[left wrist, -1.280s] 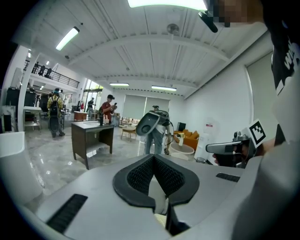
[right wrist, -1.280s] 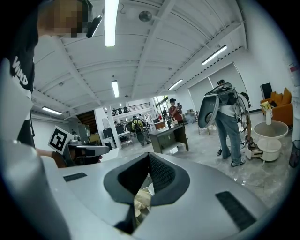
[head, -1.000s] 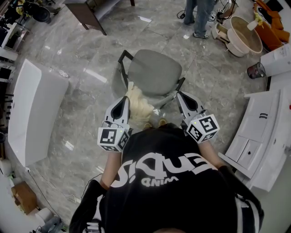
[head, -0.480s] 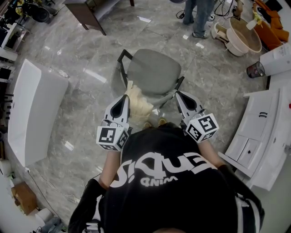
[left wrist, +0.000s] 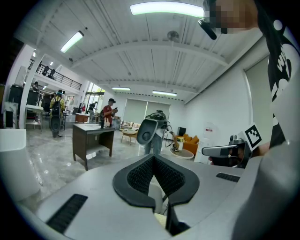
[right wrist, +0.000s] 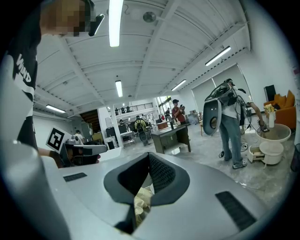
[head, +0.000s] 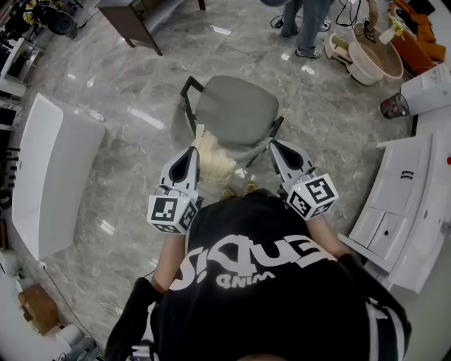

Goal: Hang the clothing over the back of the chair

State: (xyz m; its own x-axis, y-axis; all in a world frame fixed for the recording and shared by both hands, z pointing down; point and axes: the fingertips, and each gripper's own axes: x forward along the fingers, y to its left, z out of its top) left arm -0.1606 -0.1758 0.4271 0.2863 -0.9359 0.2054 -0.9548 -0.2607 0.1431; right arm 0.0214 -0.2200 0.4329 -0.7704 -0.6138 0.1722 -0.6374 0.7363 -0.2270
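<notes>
Step in hand: bringing the clothing to the chair back. Drape judged not yet finished.

The clothing point(head: 213, 164) is cream and fluffy. It sits bunched at centre frame, just below the grey seat of the chair point(head: 236, 109) and against the tip of the left hand-held gripper point(head: 191, 154).
- Left jaws: pressed together, with a pale fold of the cloth caught behind the pads in its own view.
- The right hand-held gripper point(head: 275, 146), right of centre, pinches cream cloth too, wadded between its jaws.
- Both point toward the top of the frame, one on each side of the chair's near edge.

The chair back is seen edge-on from above. I cannot tell whether the cloth already rests on its top rail or hangs just in front of it.

Next move, as a judgement:
- Raise both pinched ends above the rail.
- Draw the hands apart so the bundle opens.
- Carry it over toward the seat side and lower it until cloth falls on both sides.
- Only then let go.

Risk: a bunched load may slide off to one side.

Room: glossy grey stone floor point(head: 120, 134) showing light reflections. There is a white bench point(head: 56, 162) at left and a dark bench point(head: 134, 21) at upper left. A white cabinet point(head: 409, 204) stands at right and a round tub point(head: 377, 60) at upper right. A bystander's legs point(head: 310, 28) show at the top edge.
</notes>
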